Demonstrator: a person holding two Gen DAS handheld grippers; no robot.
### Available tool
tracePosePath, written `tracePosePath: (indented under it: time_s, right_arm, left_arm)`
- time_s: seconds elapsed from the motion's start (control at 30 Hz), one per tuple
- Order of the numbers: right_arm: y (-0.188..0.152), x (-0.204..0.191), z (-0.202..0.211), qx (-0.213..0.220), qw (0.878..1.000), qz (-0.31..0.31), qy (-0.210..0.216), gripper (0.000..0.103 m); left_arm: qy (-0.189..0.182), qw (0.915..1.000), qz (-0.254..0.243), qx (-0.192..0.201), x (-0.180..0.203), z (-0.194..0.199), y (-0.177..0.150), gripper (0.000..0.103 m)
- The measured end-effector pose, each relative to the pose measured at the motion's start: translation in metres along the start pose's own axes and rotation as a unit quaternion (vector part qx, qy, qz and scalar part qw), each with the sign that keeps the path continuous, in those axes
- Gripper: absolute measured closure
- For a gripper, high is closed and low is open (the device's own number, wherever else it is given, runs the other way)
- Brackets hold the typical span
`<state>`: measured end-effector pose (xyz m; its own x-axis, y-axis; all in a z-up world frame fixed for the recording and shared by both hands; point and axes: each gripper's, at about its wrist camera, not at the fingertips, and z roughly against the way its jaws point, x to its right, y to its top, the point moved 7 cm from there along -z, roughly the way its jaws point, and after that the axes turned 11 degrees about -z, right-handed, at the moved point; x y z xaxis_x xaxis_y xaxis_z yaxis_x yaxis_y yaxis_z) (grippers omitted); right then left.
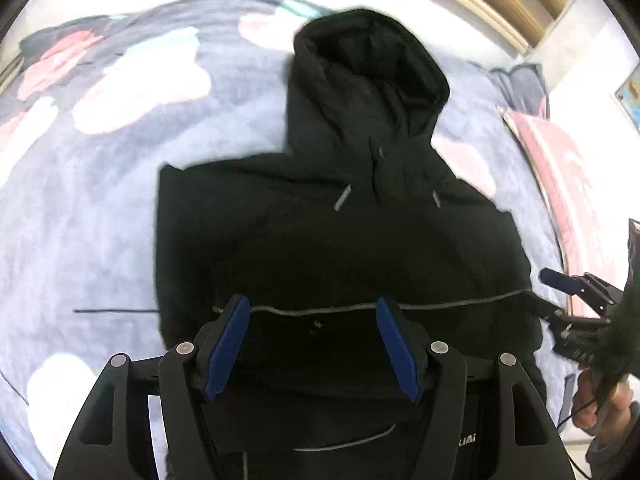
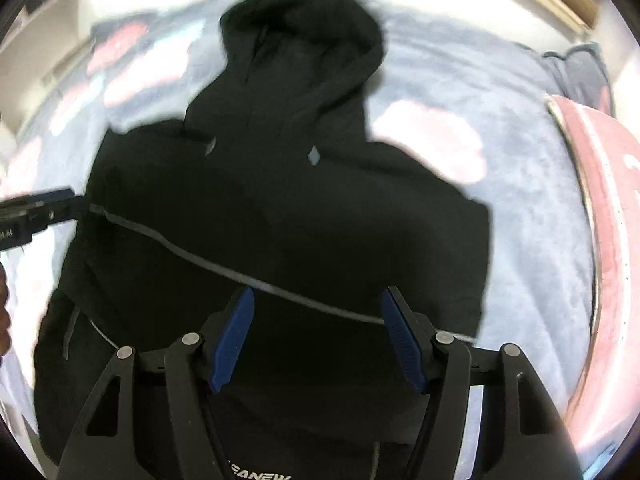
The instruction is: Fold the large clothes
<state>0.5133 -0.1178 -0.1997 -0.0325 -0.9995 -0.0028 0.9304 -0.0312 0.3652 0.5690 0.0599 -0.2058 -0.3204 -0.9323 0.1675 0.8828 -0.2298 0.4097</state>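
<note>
One black hooded jacket (image 1: 340,240) lies flat on a fuzzy grey blanket (image 1: 80,220) with pale blotches, hood pointing away. Both hand-held grippers, left (image 1: 312,348) and right (image 2: 318,340), hover released above its thin grey piping, blue ribbed pads (image 1: 228,352) spread wide.

Black hooded jacket (image 1: 344,240), partly folded, hood away, thin grey line across it, on bed.

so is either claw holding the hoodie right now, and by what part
Nothing is held. The left claw and the right claw are both open above the black hoodie, with no fabric pinched between their fingers.
</note>
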Motion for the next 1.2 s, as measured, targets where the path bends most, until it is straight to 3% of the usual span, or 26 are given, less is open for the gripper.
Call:
tracePosePath:
  time_s: [0.1, 0.17, 0.3, 0.37, 0.47, 0.6, 0.73, 0.83, 0.93, 1.1, 1.13, 1.17, 1.2]
  right_arm:
    - [-0.025, 0.000, -0.047, -0.057, 0.997, 0.010, -0.041, 0.034]
    - [-0.036, 0.002, -0.066, -0.078, 0.996, -0.003, -0.034, 0.034]
    - [-0.029, 0.008, -0.056, -0.092, 0.995, -0.004, -0.030, 0.034]
    - [-0.018, 0.013, -0.042, -0.092, 0.996, -0.018, -0.004, 0.034]
    - [0.021, 0.028, -0.009, -0.046, 0.998, -0.043, 0.032, 0.034]
    - [0.100, 0.053, 0.018, 0.027, 0.995, -0.083, 0.057, 0.033]
    - [0.194, 0.046, 0.017, 0.073, 0.988, -0.123, 0.062, 0.033]
    - [0.238, 0.063, -0.008, 0.075, 0.983, -0.150, 0.072, 0.033]
    - [0.268, 0.069, -0.039, 0.058, 0.979, -0.175, 0.083, 0.033]
    - [0.270, 0.068, -0.094, 0.020, 0.975, -0.201, 0.091, 0.033]
    - [0.270, 0.064, -0.105, 0.013, 0.975, -0.201, 0.092, 0.038]
    - [0.271, 0.060, -0.116, 0.004, 0.976, -0.197, 0.094, 0.052]
    - [0.273, 0.056, -0.125, -0.002, 0.978, -0.190, 0.091, 0.092]
  left_arm:
    - [0.031, 0.9968, 0.020, -0.070, -0.015, -0.046, -0.027, 0.036]
    - [0.047, 0.9934, 0.006, -0.105, -0.023, -0.071, -0.042, 0.036]
    - [0.095, 0.9871, -0.050, -0.119, -0.011, -0.069, -0.032, 0.035]
    - [0.073, 0.9920, -0.055, -0.087, -0.002, -0.048, -0.017, 0.035]
    - [0.033, 0.9981, -0.048, -0.020, 0.003, -0.014, 0.020, 0.035]
    - [0.032, 0.9965, -0.040, 0.067, -0.013, 0.015, 0.106, 0.035]
    - [0.041, 0.9921, -0.024, 0.117, -0.036, 0.007, 0.182, 0.035]
    - [0.020, 0.9911, 0.007, 0.132, -0.050, -0.015, 0.225, 0.035]
    - [0.007, 0.9923, 0.029, 0.120, -0.056, -0.051, 0.251, 0.035]
    - [0.014, 0.9971, 0.036, 0.066, -0.068, -0.114, 0.262, 0.035]
    - [0.010, 0.9972, 0.040, 0.062, -0.068, -0.121, 0.256, 0.035]
    - [-0.006, 0.9972, 0.050, 0.056, -0.070, -0.134, 0.259, 0.035]
    - [-0.016, 0.9965, 0.060, 0.055, -0.073, -0.138, 0.261, 0.038]
